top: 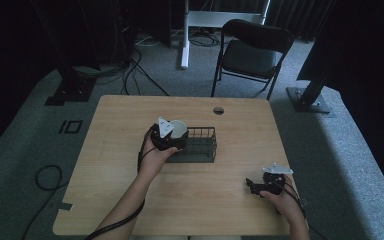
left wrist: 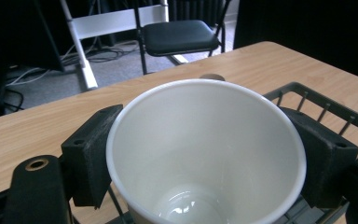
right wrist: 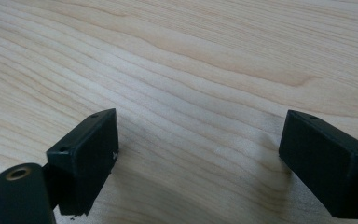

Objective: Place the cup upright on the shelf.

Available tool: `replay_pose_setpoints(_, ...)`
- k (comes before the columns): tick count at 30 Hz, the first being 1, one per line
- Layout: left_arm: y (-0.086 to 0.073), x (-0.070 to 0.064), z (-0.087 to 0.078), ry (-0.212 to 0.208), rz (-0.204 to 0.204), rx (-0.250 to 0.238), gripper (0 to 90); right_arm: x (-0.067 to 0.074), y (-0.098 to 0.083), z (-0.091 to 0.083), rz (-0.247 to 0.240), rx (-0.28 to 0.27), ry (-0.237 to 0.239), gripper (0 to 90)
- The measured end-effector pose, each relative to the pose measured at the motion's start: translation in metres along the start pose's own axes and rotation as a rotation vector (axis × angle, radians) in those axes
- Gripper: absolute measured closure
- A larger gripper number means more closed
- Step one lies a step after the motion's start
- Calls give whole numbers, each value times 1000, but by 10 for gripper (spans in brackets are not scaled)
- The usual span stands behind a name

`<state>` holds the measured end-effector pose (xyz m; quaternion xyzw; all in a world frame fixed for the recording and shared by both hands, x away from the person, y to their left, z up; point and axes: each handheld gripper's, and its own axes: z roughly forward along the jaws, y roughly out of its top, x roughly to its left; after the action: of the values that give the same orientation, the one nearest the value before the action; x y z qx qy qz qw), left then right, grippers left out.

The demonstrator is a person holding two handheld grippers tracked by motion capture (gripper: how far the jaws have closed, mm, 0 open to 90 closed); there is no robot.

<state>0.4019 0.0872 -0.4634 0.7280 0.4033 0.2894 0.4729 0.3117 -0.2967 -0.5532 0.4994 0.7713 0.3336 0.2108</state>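
While the left tool [left wrist: 205, 154] grips a white paper cup [left wrist: 205, 144] by its sides, mouth up, just over the black wire basket's [top: 202, 145] near end, likely for setting it inside | right tool [right wrist: 200, 158] rests apart on the bench [top: 130, 120], open, empty, keeping clear.

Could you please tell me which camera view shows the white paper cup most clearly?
The left gripper view: the white cup sits close up between the jaws, its inside visible. The high view shows it small, by the left gripper at the wire basket.
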Motion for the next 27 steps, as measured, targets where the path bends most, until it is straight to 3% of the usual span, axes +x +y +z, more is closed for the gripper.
replay_pose_setpoints(5, 4, -1, -3, -4, 14, -1, 95, 0, 0, 0, 1, 1, 0, 115)
replay_pose_setpoints(7, 5, -1, -5, -10, 27, 0, 93, 0, 0, 0, 1, 1, 0, 115)
replay_pose_setpoints(17, 14, 4, -30, -21, -10, -40, 92, 0, 0, 0, 0, 1, 0, 115)
replay_pose_setpoints(27, 10, 7, -53, -42, -11, -58, 92, 0, 0, 0, 0, 1, 0, 115)
